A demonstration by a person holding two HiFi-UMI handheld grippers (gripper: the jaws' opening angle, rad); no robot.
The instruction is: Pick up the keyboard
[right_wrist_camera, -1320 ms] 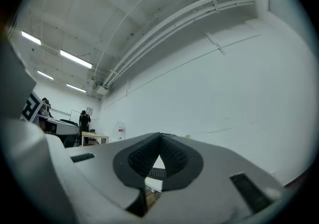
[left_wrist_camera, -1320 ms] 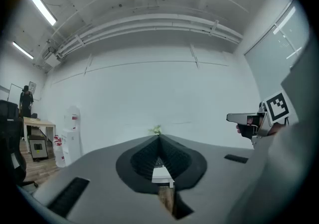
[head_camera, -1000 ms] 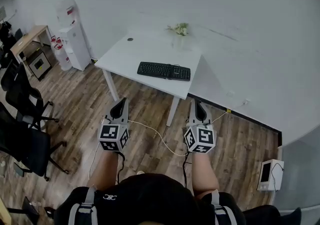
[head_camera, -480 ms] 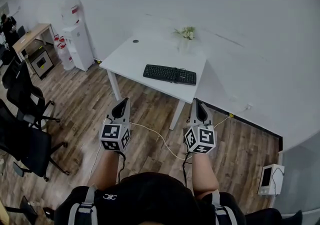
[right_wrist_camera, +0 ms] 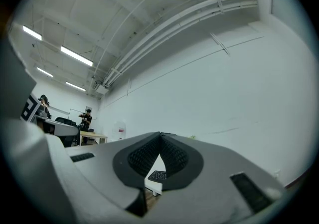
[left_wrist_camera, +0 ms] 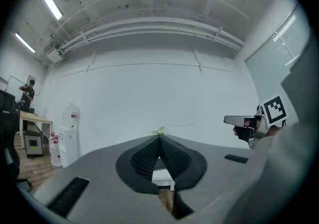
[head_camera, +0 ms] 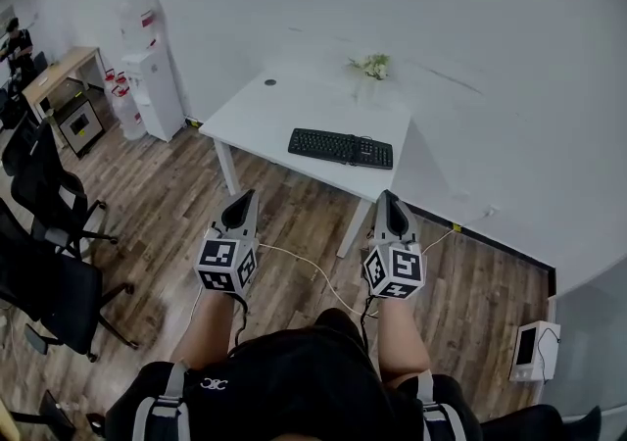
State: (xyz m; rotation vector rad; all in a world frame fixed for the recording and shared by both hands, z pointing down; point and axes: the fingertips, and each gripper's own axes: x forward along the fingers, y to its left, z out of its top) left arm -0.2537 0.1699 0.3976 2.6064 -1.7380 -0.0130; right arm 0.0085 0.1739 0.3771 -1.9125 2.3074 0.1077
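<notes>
A black keyboard (head_camera: 341, 148) lies near the front right edge of the white table (head_camera: 284, 111). Both grippers are held out level over the wooden floor, well short of the table, and touch nothing. In the head view my left gripper (head_camera: 244, 198) points toward the table's left part, its jaws shut and empty. My right gripper (head_camera: 389, 198) points toward the table's right corner, also shut and empty. In the right gripper view part of the keyboard (right_wrist_camera: 158, 174) shows below the closed fingertips. The left gripper view shows the table's edge (left_wrist_camera: 162, 176) in the same way.
A small bunch of flowers (head_camera: 370, 65) stands at the table's back right. A white water dispenser (head_camera: 149, 62) and a wooden desk (head_camera: 57, 72) stand at the left wall, with black office chairs (head_camera: 49, 204) in front. A cable (head_camera: 313, 268) crosses the floor; a white device (head_camera: 534, 351) sits at right.
Both grippers have been carried forward toward the table with the person. The table and keyboard sit slightly lower and further right in the head view. The jaws stay shut.
</notes>
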